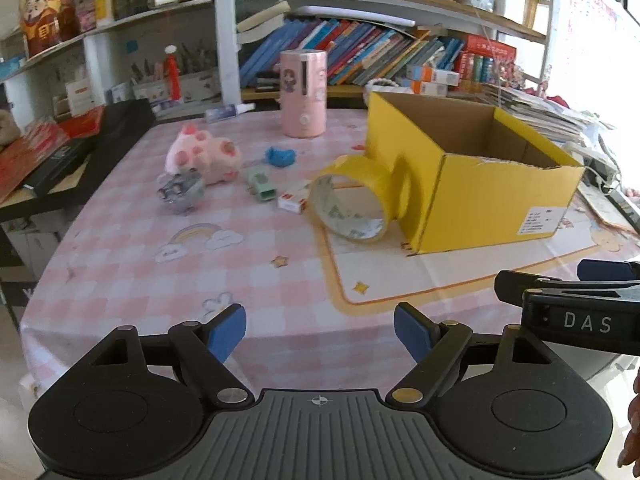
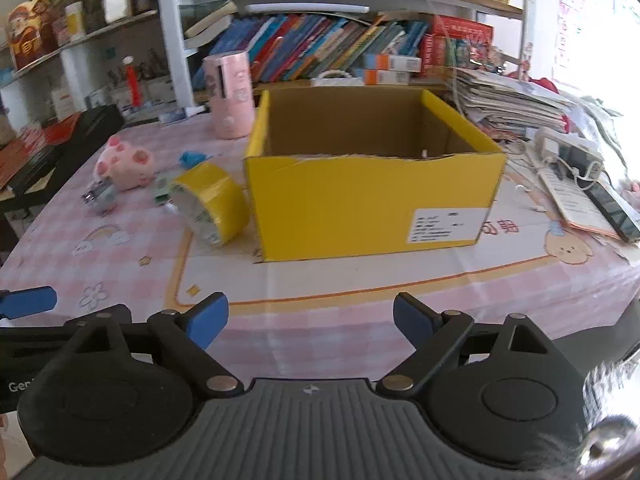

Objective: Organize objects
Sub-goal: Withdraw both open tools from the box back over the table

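Yellow tape roll (image 1: 354, 200) leans vs box (image 1: 480, 196), may roll if nudged; both grippers (image 1: 320, 334) (image 2: 310, 322) spread, empty.

We see a pink-and-white checked tablecloth (image 1: 168, 264) with rainbow, cloud and star prints – plus a cream panel outlined in orange. The cardboard box (image 2: 372, 200) is bright yellow outside, plain brown inside, with a white label. The tape roll (image 1: 354, 200) is yellow too, its inner core whitish with green print. The plush toy (image 1: 206, 154) is pale pink with darker pink spots. The cylinder (image 1: 303, 94) behind is pastel pink with a cartoon figure. A small blue object (image 1: 281, 157), a mint-green one (image 1: 261, 186), a silver-grey one (image 1: 181, 192) and a white-and-red small box (image 1: 295, 201) lie nearby. Both grippers – left gripper (image 1: 320, 332), right gripper (image 2: 311, 322) – are black with blue pads.
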A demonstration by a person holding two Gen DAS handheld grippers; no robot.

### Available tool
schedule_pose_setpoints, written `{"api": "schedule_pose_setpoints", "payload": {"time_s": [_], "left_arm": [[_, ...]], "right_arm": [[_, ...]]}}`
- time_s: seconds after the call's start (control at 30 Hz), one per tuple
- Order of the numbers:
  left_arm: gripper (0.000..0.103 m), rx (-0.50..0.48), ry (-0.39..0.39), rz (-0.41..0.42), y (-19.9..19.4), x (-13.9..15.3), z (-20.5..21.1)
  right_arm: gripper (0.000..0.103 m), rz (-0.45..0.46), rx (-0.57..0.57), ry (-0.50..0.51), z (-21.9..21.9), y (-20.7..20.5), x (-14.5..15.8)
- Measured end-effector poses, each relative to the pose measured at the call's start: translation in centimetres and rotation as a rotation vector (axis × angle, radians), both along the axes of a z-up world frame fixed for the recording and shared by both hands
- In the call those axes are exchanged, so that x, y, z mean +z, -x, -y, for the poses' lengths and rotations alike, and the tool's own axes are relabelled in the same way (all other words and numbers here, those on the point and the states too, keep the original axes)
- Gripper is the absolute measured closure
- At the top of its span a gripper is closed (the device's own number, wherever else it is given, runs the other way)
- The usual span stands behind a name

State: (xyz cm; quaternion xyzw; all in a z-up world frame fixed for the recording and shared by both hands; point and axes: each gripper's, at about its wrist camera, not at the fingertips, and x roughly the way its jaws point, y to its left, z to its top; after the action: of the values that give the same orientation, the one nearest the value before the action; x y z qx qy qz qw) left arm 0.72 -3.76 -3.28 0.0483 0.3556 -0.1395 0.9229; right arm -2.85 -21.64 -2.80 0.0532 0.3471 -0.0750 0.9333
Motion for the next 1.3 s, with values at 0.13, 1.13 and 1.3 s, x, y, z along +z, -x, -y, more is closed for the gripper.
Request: {"api": "schedule_pose_setpoints", "payload": {"time_s": [0.13,1.13,1.3], "left_arm": [[0.020,0.029,-0.003,-0.006,0.2,-0.1,-1.4],[0.009,0.189,0.025,0.030,0.0,0.6,-8.4],[0.008,0.206,0.030,0.019,-1.5,0.2,-8.3]], "right_arm": [[0.013,-0.005,0.029,-0.003,-1.3,0.0,-0.1],[0.015,-0.009,0.166,0.013,-8.1,-2.8,0.7],[0.018,-0.010,0.192,0.022,-8.2,-4.2,0.4]]}}
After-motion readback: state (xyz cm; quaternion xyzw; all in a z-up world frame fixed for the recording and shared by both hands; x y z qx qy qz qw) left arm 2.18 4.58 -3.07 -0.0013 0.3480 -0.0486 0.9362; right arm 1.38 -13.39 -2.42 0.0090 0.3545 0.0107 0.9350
